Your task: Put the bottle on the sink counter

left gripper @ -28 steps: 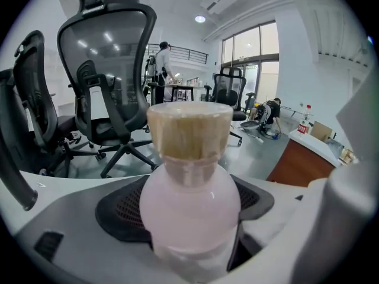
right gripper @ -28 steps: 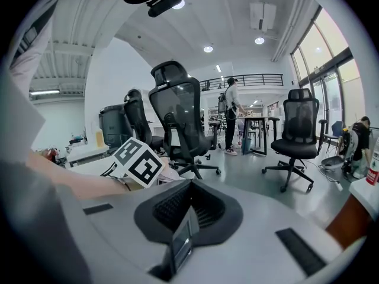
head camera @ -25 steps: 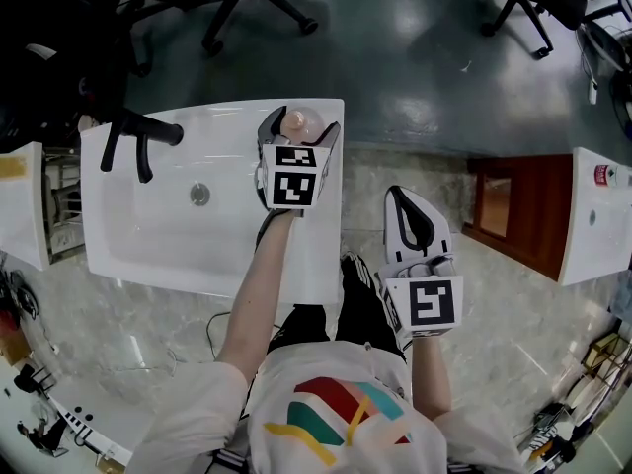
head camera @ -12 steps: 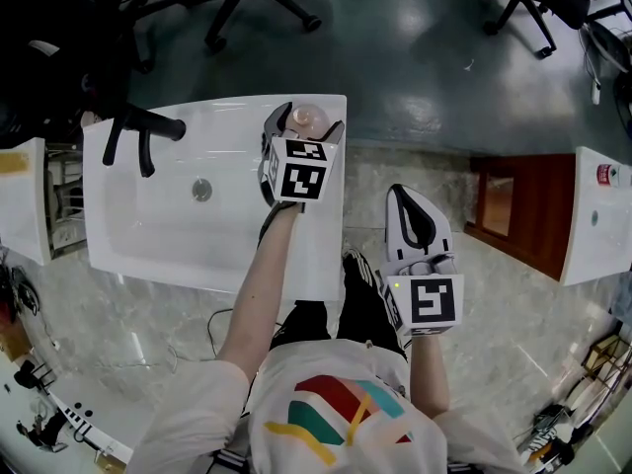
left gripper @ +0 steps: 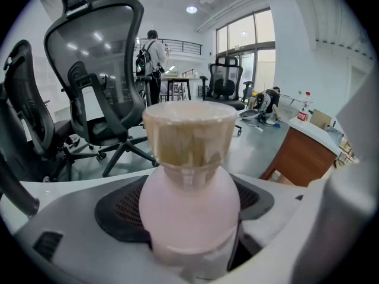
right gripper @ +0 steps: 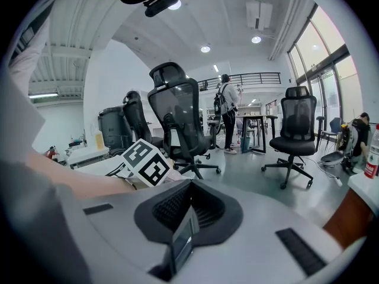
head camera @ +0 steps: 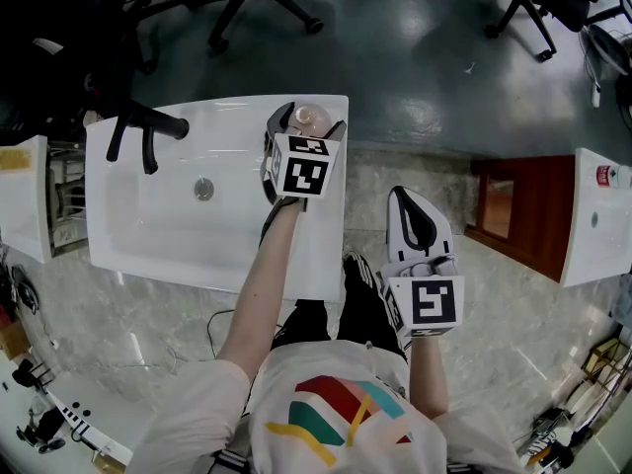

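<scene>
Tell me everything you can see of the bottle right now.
The bottle has a pale pink rounded body, seemingly plastic, and a wide tan, translucent cap. It stands upright, clamped between the left gripper's jaws, over the far right corner of the white sink counter. Whether its base touches the counter cannot be seen.

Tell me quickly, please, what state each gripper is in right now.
Left gripper: closed on the pink bottle.
Right gripper: closed, fingers together, holding nothing.
</scene>
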